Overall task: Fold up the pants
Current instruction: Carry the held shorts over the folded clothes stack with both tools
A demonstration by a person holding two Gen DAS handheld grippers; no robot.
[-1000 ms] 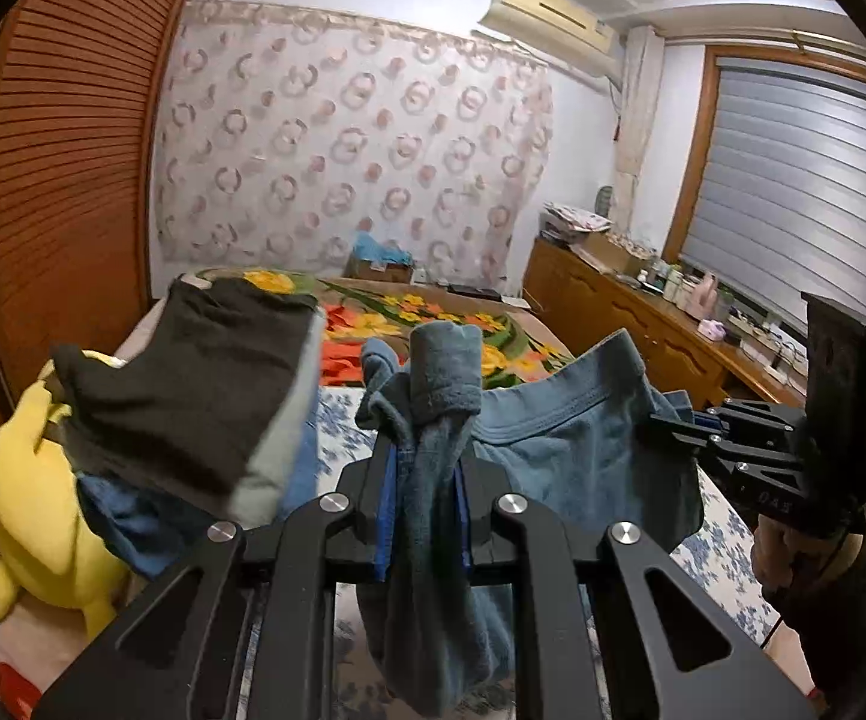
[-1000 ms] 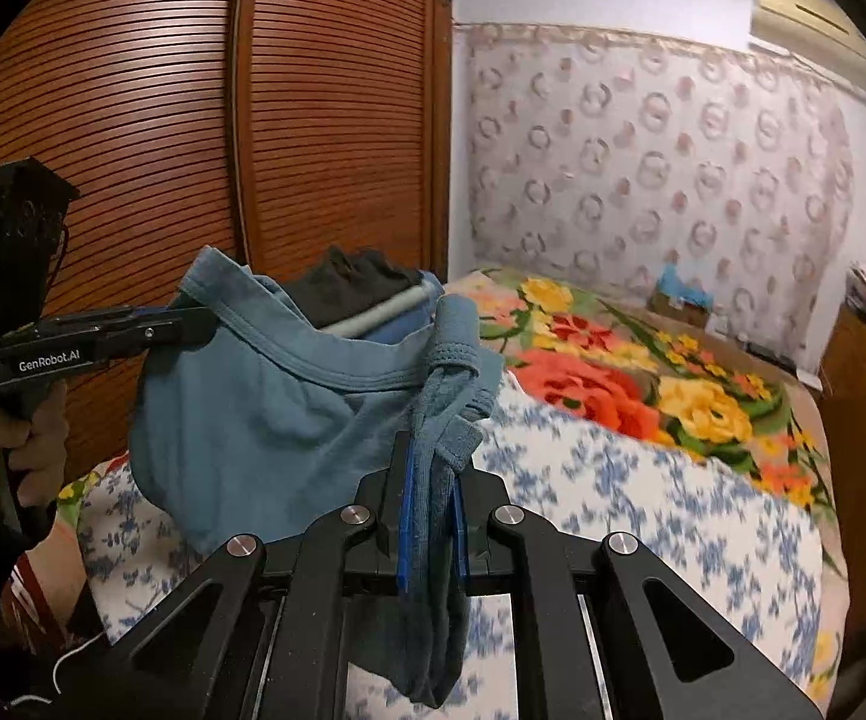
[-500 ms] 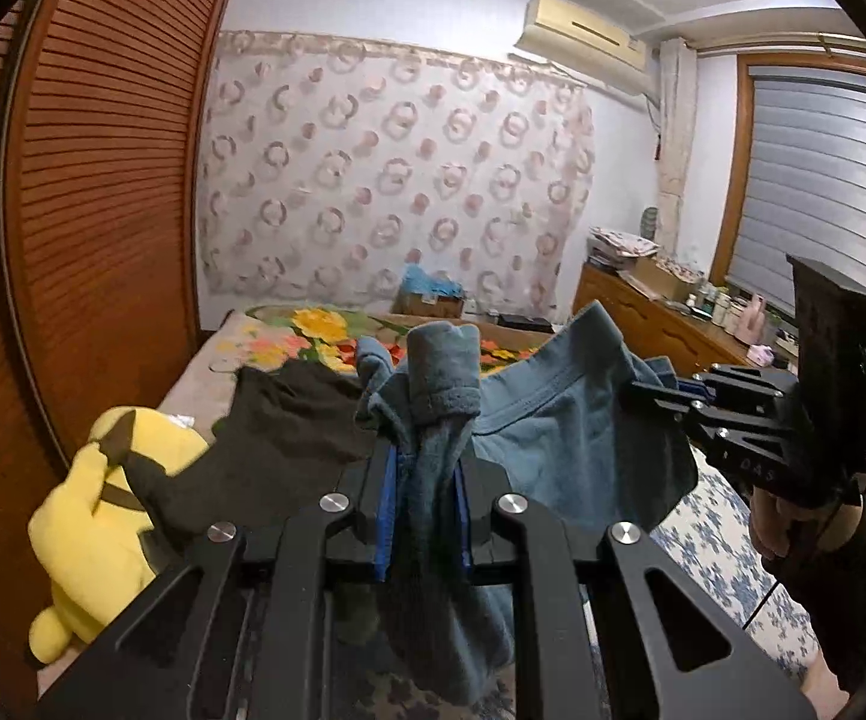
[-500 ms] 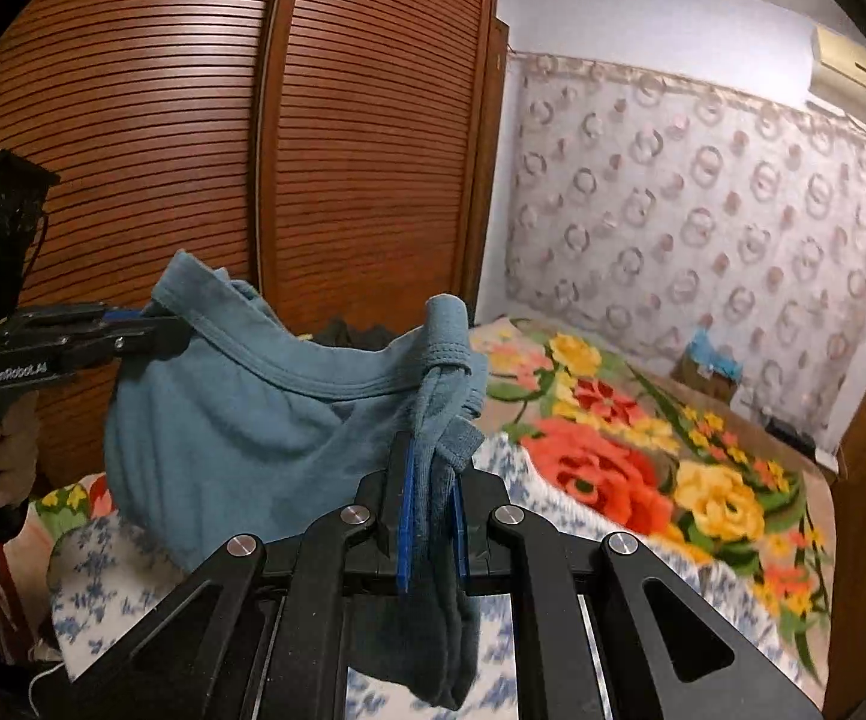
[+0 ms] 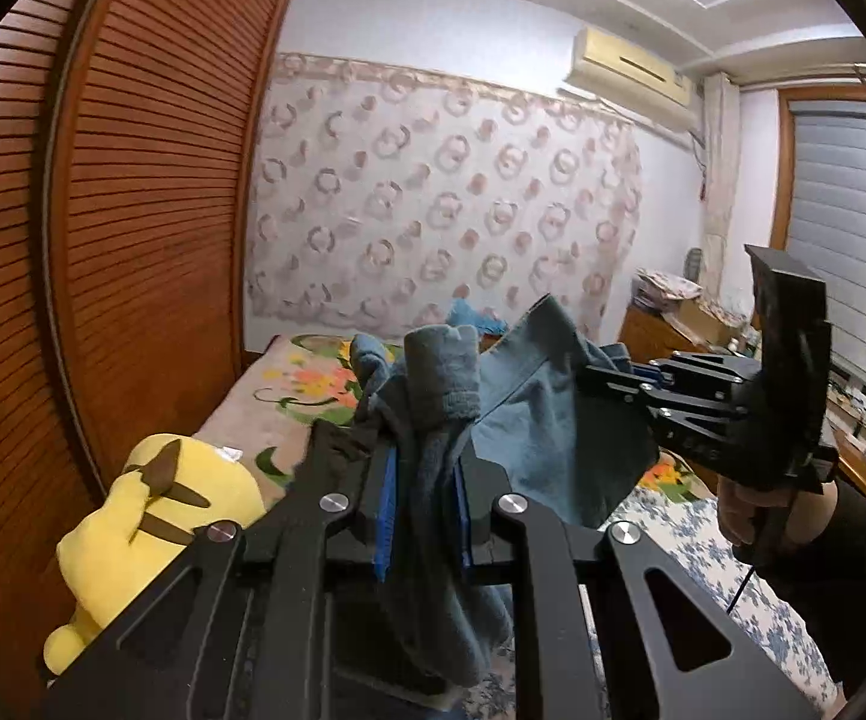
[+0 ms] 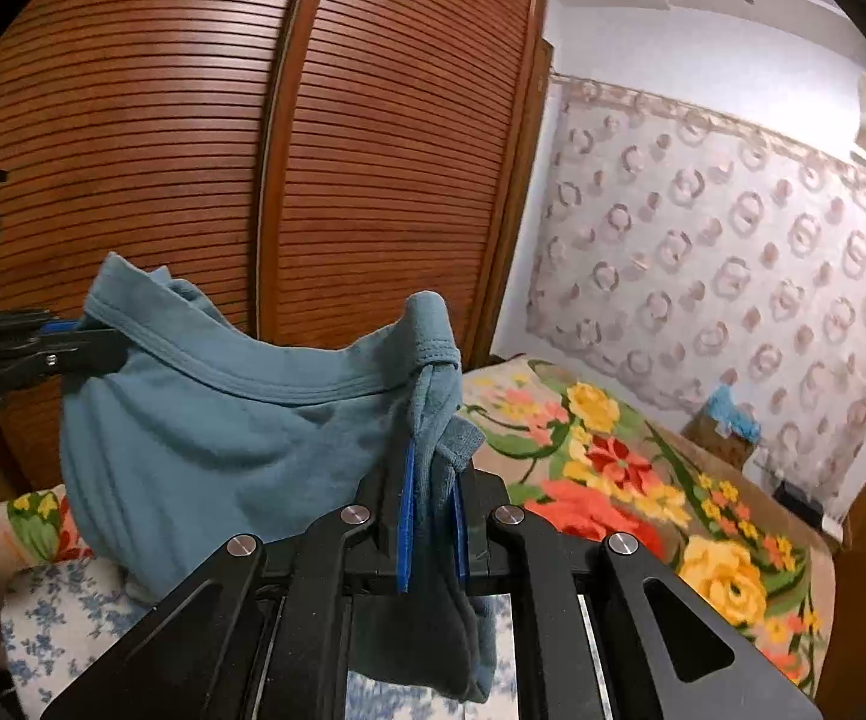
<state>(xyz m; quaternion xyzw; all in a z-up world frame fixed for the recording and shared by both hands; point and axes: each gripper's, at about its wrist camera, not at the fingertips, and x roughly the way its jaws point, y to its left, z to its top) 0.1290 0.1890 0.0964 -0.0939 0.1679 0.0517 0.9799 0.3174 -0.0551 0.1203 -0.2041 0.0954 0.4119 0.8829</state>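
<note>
Hanging in the air above the bed, the pair of soft blue-grey knit pants (image 6: pixel 205 438) is stretched by its stitched waistband between the two grippers, the cloth sagging in a loose pouch below the band. Nearest in the right wrist view, the right gripper (image 6: pixel 431 516) is clamped on a bunched corner of the waistband, its blue pads pressing the fabric from both sides, a folded tip standing up above the fingers and a darker tail drooping below them. In the left wrist view the left gripper (image 5: pixel 422 498) is likewise closed on the other gathered corner, a thick roll of cloth rising above its blue pads and more hanging under them. Each gripper shows in the other's view, at the far end of the band, with a hand (image 5: pixel 751 510) on the right one's black handle. Below lies the bed (image 6: pixel 625 480) with a blue-flowered white sheet and a bright floral blanket; a yellow plush toy (image 5: pixel 151 516) sits at its edge beside the brown slatted wooden wardrobe (image 6: pixel 373 150). Farther back hangs a pale curtain (image 5: pixel 433 210) printed with rings.
</note>
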